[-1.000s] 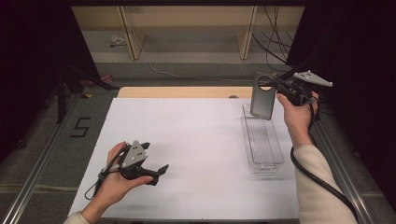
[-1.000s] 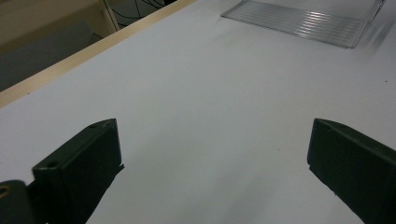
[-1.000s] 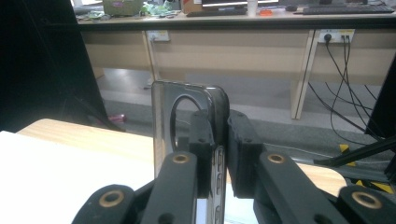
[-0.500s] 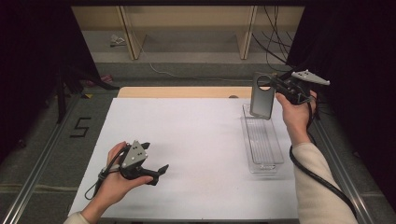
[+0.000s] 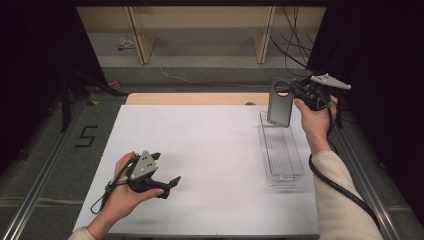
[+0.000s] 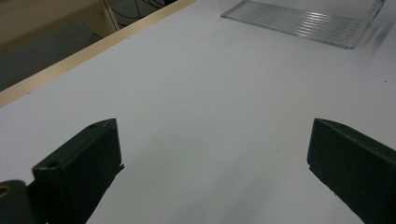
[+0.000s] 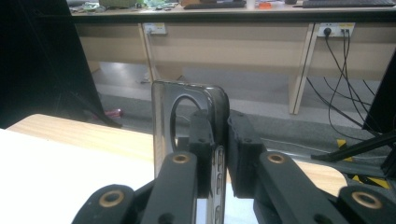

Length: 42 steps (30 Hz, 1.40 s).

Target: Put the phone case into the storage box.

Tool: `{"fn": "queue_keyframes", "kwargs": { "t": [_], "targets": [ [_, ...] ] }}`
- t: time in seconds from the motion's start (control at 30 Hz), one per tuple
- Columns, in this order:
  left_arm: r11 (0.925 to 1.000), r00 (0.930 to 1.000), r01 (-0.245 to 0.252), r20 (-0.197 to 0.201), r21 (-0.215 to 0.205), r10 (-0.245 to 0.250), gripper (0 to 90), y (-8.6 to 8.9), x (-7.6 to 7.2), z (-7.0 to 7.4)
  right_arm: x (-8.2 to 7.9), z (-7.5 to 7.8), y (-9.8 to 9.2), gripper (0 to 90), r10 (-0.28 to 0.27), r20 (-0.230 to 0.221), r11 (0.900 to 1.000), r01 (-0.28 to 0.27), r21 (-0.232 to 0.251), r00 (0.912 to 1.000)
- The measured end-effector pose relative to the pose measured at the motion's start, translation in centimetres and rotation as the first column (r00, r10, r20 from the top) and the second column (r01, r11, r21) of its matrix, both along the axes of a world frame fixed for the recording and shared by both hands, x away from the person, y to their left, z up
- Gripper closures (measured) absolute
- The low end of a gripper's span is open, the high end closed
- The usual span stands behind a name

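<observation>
Nearest the person, at the table's near left: left hand (image 5: pixel 122 192) holds the left gripper (image 5: pixel 167 184) low over the white table cover (image 5: pixel 210 160). Jaws point toward the table's right side. In the left gripper view the two black jaws stand wide apart with bare white surface between them; nothing held, nothing touched.

Mid-right of the table: clear plastic tray (image 5: pixel 281 152), long and narrow, lying with its long side running away from the person. It looks empty (its ribbed floor shows through). The left gripper view catches the same tray (image 6: pixel 303 21) ahead, well apart from the jaws.

Further back, over the tray's far end: right hand (image 5: pixel 314 117) raised, holding the right gripper (image 5: pixel 292 92) with the grey three-cornered plate (image 5: pixel 329 81) on top. Jaws nearly closed and clamped on a thin, dark translucent phone case (image 5: pixel 280 102) with a ring-shaped mark at its upper part. Case hangs roughly upright, held near its upper edge, its lower edge just above or at the tray's far end; contact cannot be told. In the right gripper view the case (image 7: pixel 187 116) stands edge-on between the pads, pressed from both sides, ring visible through it.

Beyond: the table's bare wooden edge (image 5: pixel 195 98), then grey floor, light wooden furniture legs (image 5: pixel 137 35), loose black cables (image 5: pixel 295 47).
</observation>
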<state>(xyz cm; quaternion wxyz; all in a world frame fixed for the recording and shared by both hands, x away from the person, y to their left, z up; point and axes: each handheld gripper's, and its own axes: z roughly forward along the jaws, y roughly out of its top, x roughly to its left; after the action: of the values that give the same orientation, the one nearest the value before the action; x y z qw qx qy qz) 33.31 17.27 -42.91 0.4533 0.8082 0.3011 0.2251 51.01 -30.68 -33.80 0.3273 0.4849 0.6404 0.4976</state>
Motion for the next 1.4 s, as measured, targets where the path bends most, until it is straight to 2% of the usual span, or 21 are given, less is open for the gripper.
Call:
{"fn": "queue_keyframes", "kwargs": {
  "t": [1.4],
  "targets": [
    [1.0000, 1.0000, 0.003, -0.001, 0.000, -0.003, 2.5, 0.0, 0.0, 0.0, 1.8, -0.7, 0.8, 81.8, -0.008, -0.043, 1.000, 0.007, -0.027, 0.9990]
  ]
}}
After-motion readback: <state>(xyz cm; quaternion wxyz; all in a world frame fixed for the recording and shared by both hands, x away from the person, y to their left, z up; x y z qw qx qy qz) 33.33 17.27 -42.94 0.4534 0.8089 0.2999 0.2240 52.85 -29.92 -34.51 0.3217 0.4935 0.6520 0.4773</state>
